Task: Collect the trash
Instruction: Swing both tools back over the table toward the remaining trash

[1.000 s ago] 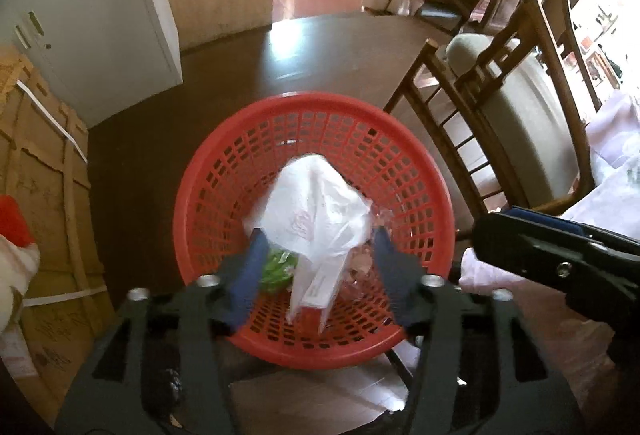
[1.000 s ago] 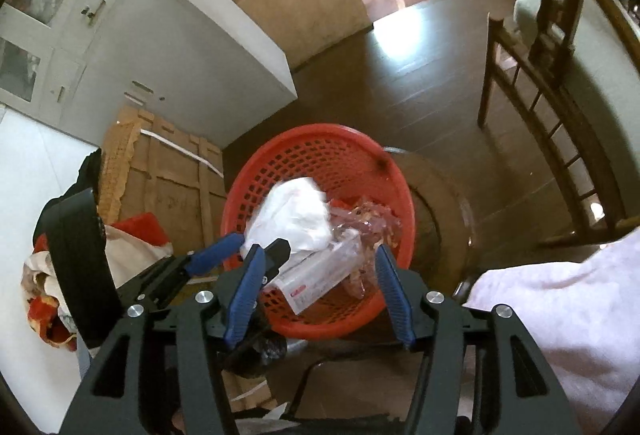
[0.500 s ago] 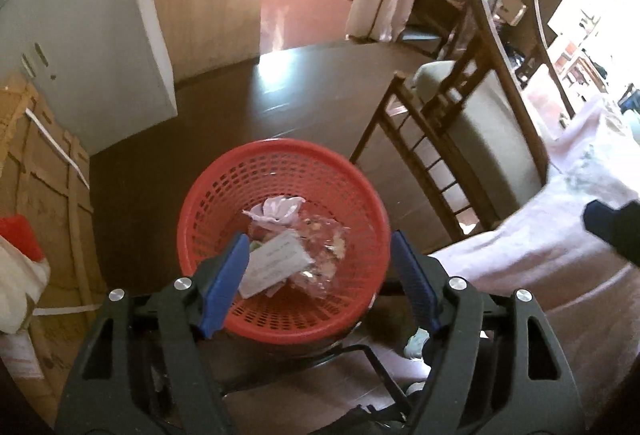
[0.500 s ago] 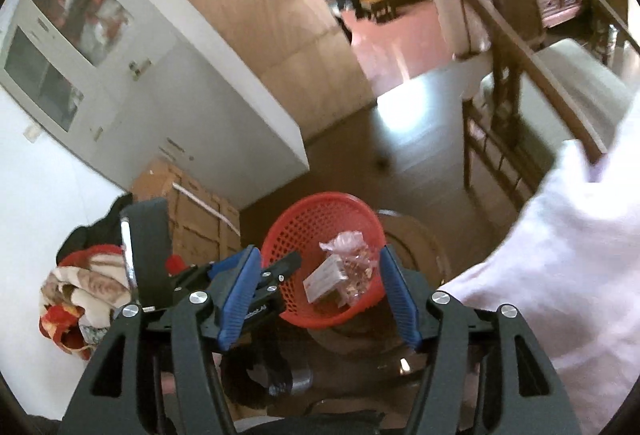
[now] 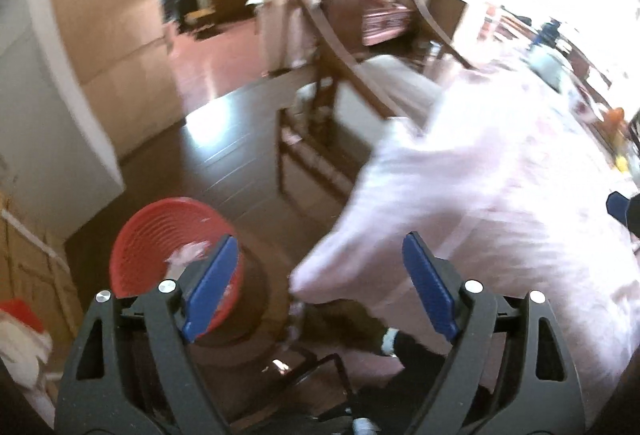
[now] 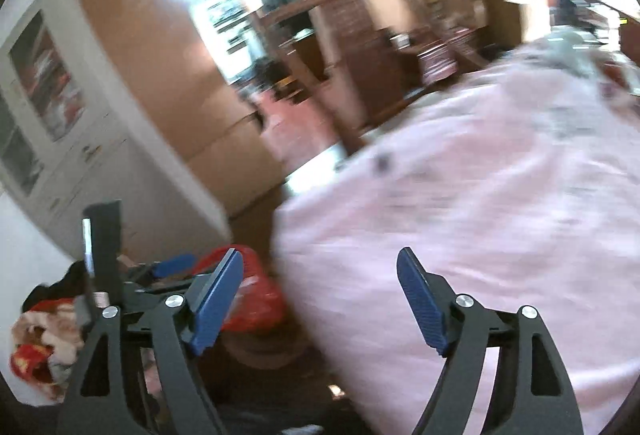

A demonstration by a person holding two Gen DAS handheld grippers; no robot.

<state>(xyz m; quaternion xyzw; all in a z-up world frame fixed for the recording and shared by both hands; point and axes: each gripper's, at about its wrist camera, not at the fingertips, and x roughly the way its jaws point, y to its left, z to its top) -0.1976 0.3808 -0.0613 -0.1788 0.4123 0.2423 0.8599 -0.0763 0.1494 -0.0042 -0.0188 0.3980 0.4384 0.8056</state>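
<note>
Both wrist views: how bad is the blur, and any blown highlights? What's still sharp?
Left wrist: background smeared, red basket and pink cloth soft, window at upper right blown out; only the left tongs stay crisp. Right wrist: heavier smear across cloth and cabinet, doorway glare at top centre; the right tongs are sharp, and the basket is a red blur.

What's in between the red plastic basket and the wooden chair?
Only bare dark wooden floor lies between the red plastic basket and the wooden chair, seen in the left wrist view.
</note>
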